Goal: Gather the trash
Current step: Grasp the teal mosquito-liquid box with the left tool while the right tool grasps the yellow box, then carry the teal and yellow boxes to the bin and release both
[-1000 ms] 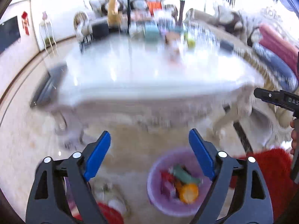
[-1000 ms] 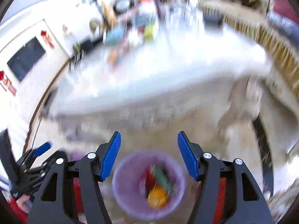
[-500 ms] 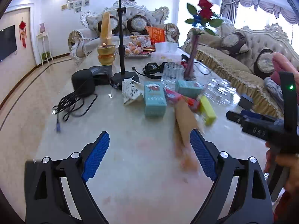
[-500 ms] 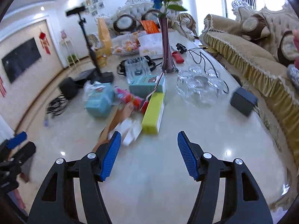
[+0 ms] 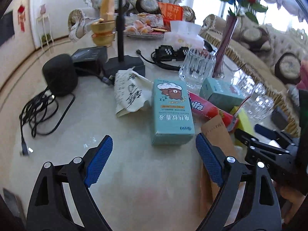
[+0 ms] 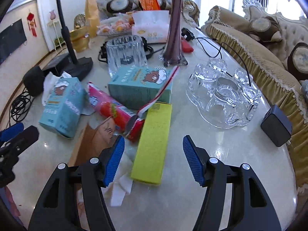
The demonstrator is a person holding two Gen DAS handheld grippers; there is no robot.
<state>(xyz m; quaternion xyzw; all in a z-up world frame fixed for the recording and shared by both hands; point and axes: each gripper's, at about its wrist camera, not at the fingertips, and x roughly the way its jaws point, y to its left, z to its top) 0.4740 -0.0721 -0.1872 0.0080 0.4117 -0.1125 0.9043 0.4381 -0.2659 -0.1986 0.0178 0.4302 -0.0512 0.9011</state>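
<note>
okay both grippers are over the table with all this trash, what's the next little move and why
Probably ease the right gripper forward and down over the yellow-green box, then close. Its jaws are open and empty, and the box's near end already lies between the fingertips, lengthwise along the approach, on the marble table. The left gripper is open too, with bare tabletop between its fingertips.

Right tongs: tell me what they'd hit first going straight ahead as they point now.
The right tongs stand open, and the yellow-green box already lies between their tips, lengthwise along their line. Going straight on, they would most likely meet that box first. Their height above the table is hard to judge.
</note>
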